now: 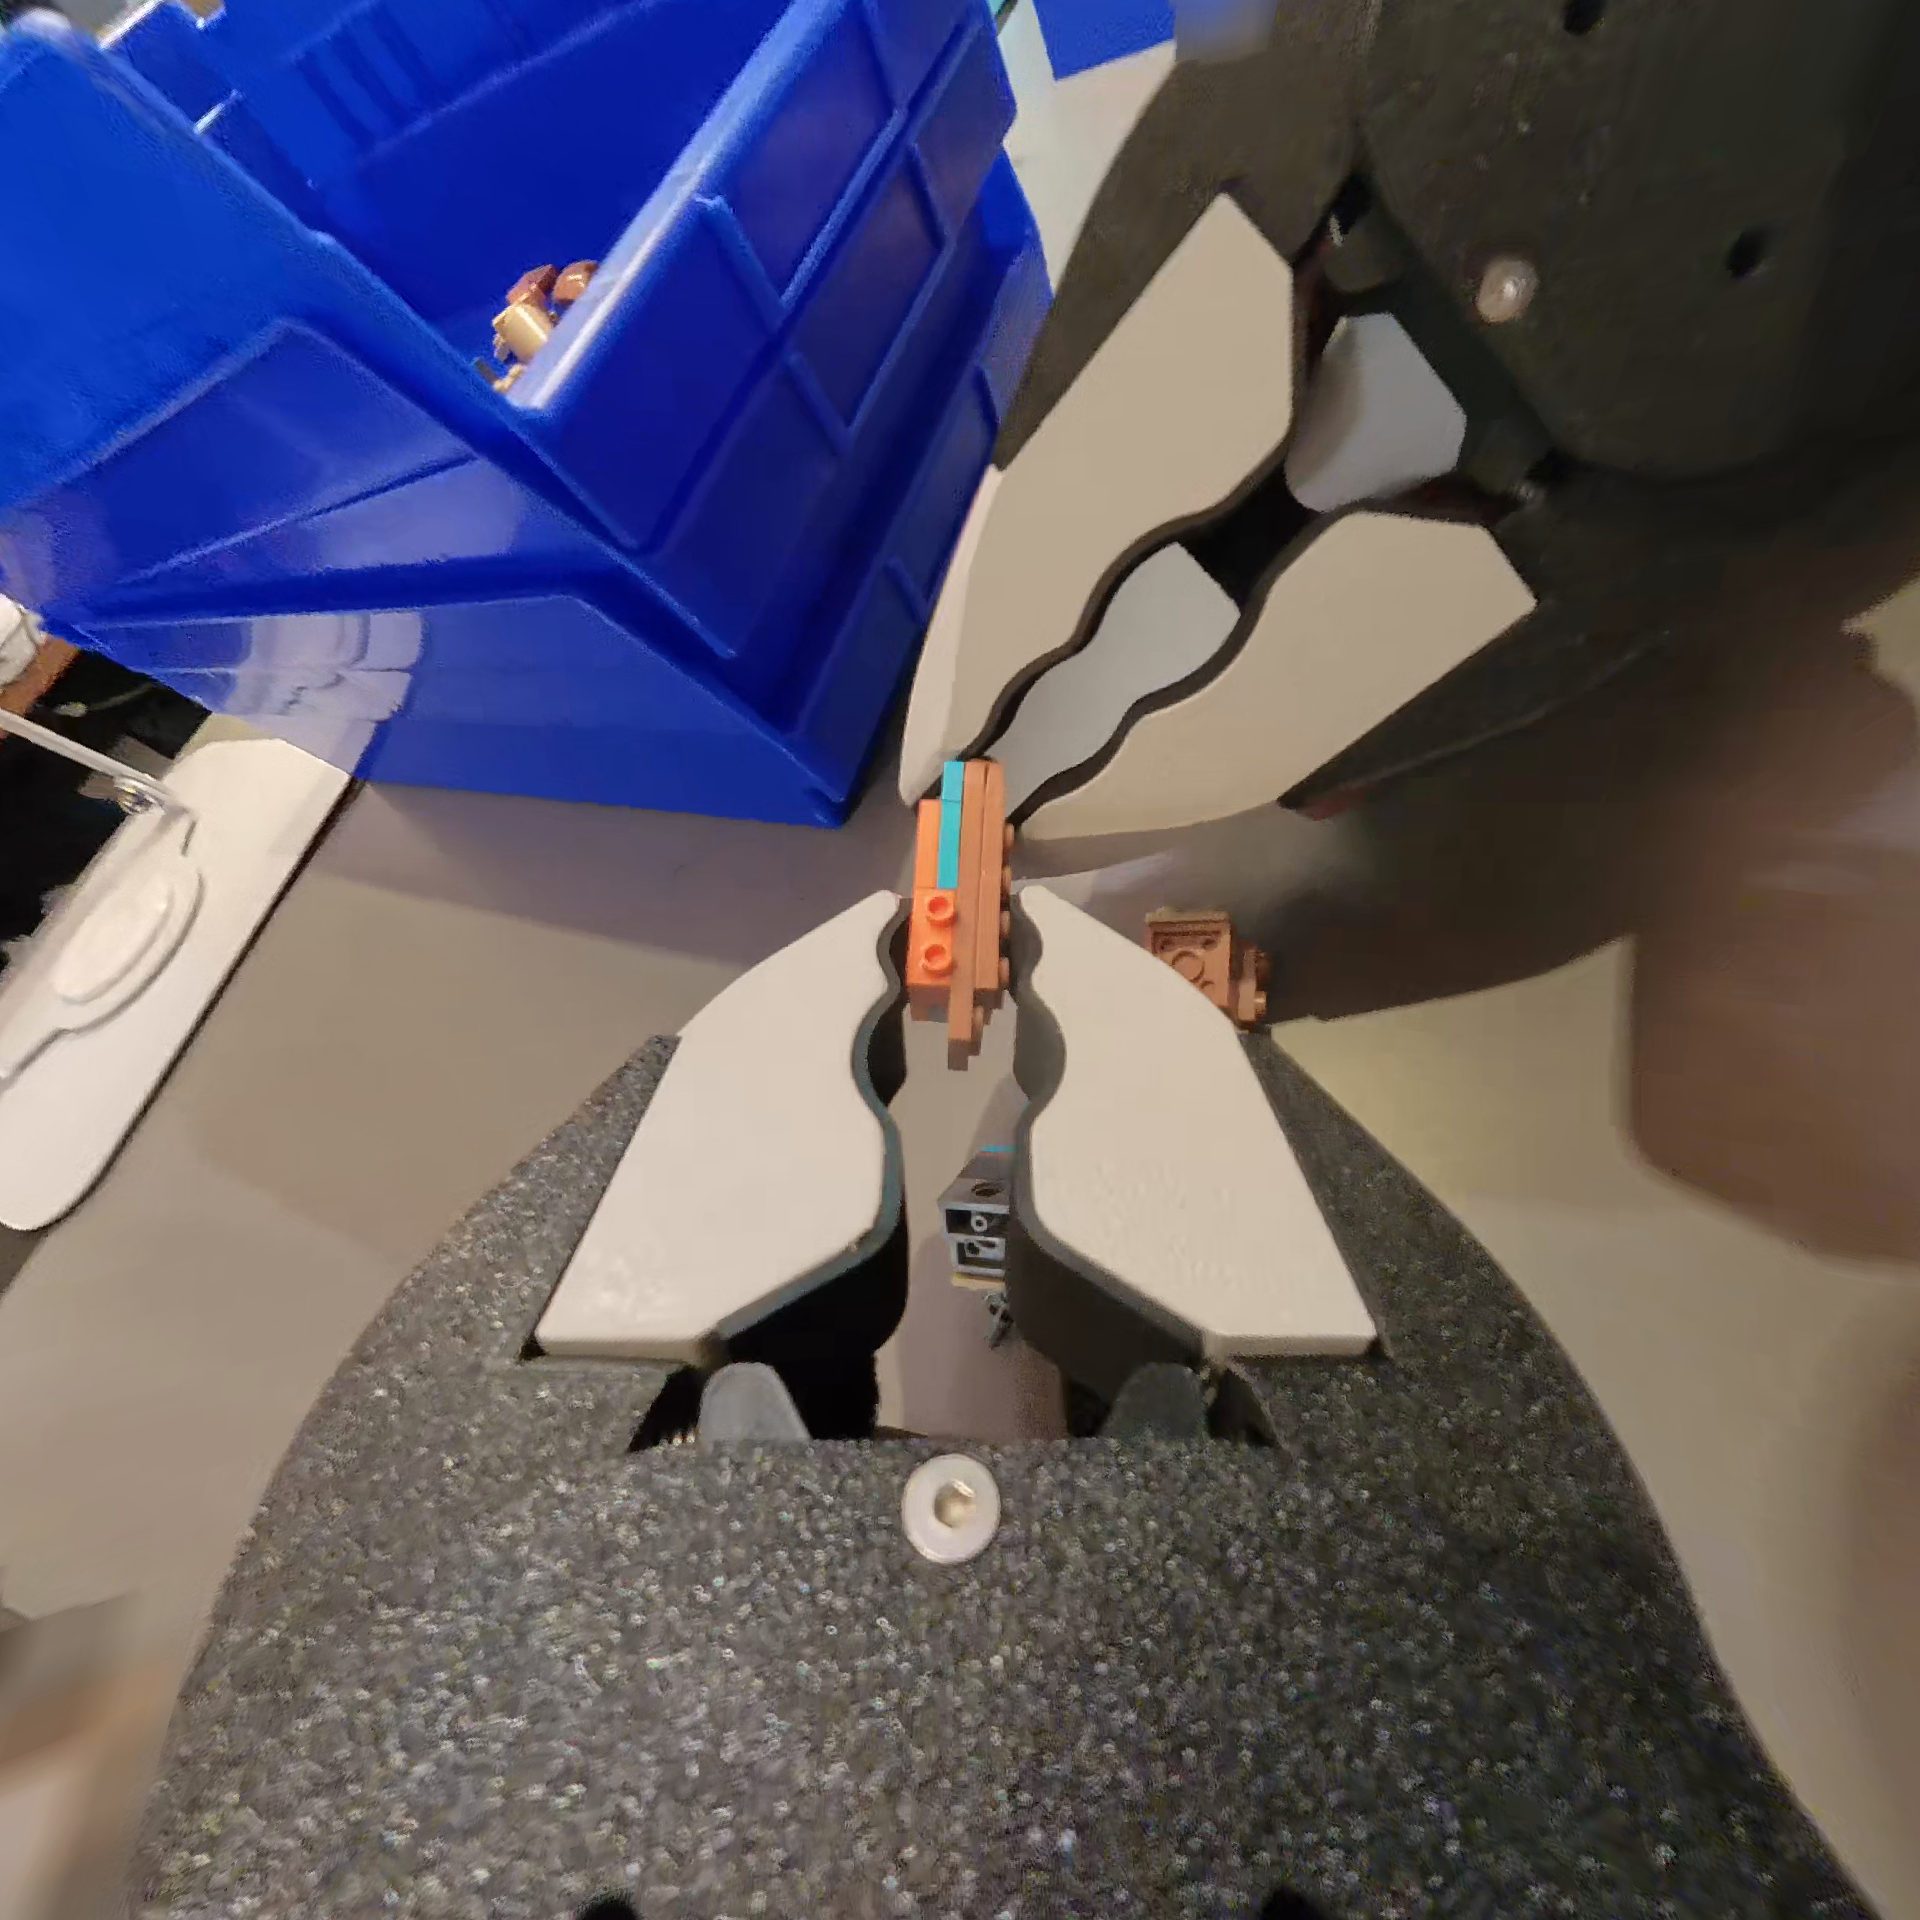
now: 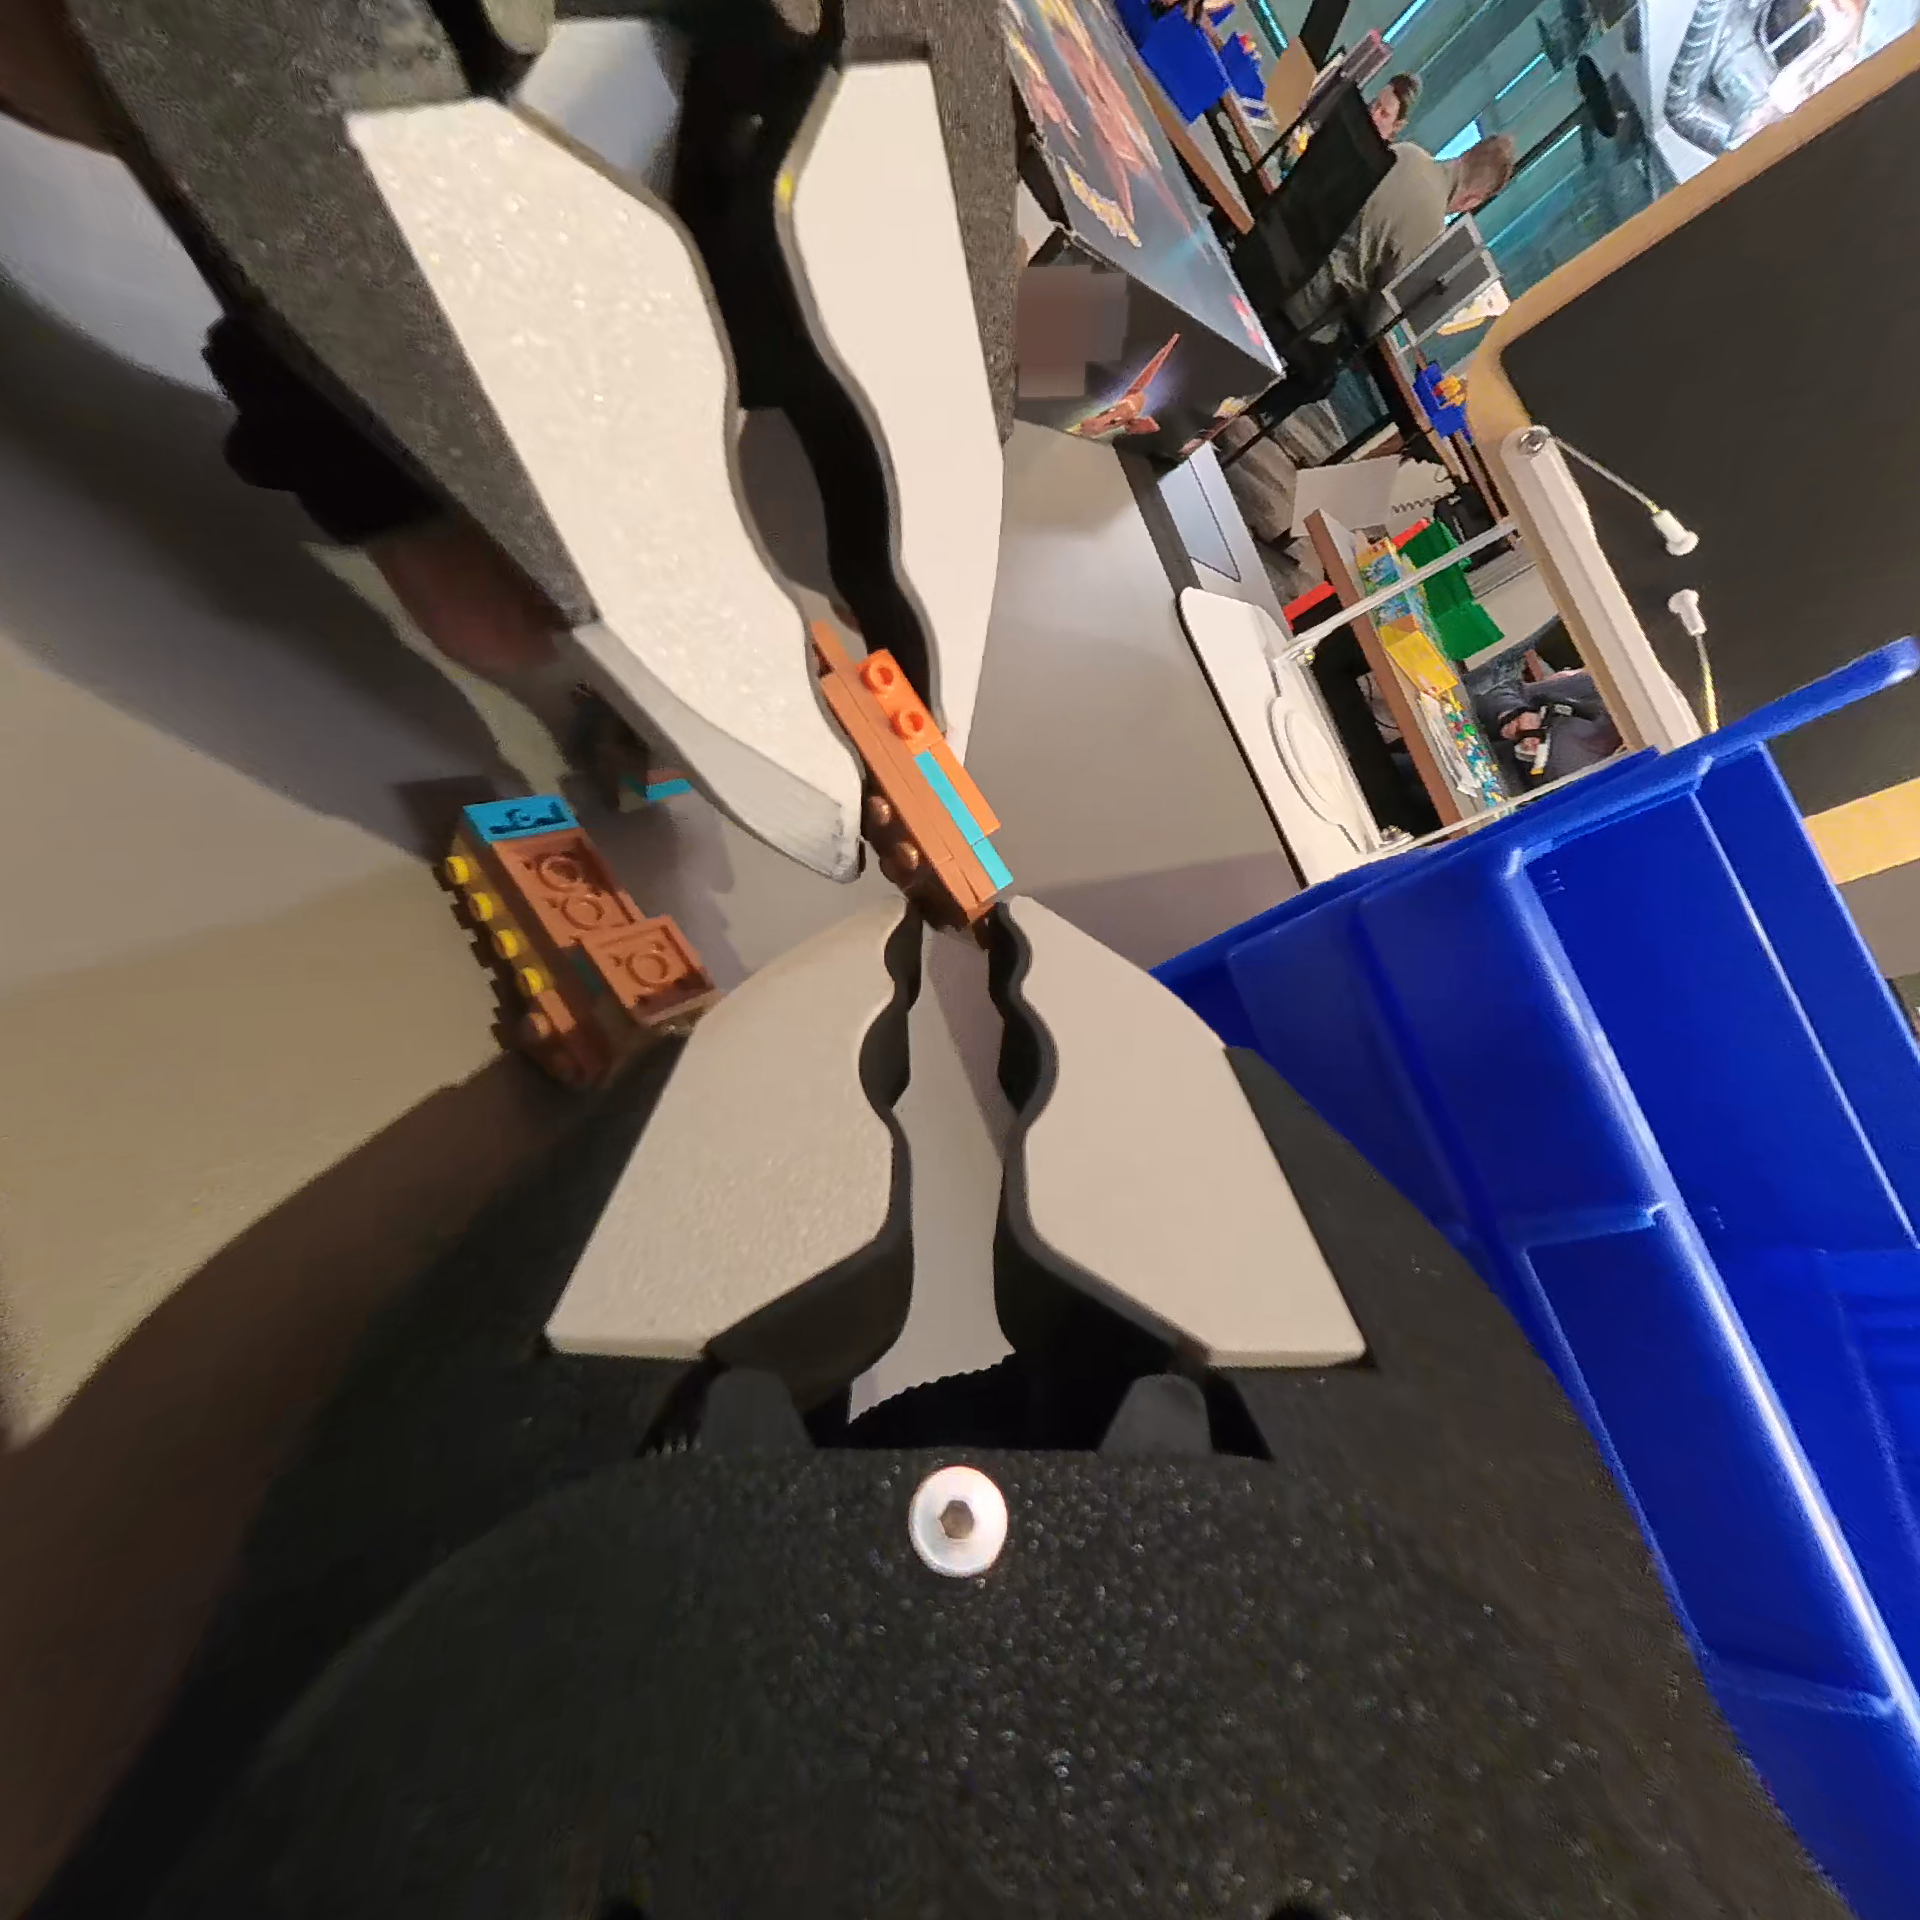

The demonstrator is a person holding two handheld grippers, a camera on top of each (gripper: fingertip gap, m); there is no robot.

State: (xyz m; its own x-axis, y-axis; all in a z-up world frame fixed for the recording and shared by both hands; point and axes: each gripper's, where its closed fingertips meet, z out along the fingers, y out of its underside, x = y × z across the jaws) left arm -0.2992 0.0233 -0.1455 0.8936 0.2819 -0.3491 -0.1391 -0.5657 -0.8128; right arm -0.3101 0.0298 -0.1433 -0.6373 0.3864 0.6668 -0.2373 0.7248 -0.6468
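A small brick assembly [image 1: 961, 935] of brown and orange plates with a teal strip is held above the grey table by both grippers. My left gripper [image 1: 958, 899] is shut on its near end, one fingertip on each side. My right gripper [image 1: 982, 800] comes in from the upper right and is shut on its far end. In the right wrist view the assembly [image 2: 914, 769] stands between my right gripper [image 2: 956, 914] below and my left gripper [image 2: 904, 805] above.
A blue bin [image 1: 623, 416] with small tan and brown pieces [image 1: 530, 322] stands close on the left; it also shows in the right wrist view [image 2: 1610, 1091]. A brown build with yellow studs [image 2: 571, 935] and a dark grey piece [image 1: 977, 1216] lie on the table. People sit far behind. The grippers are tip to tip, or close to it.
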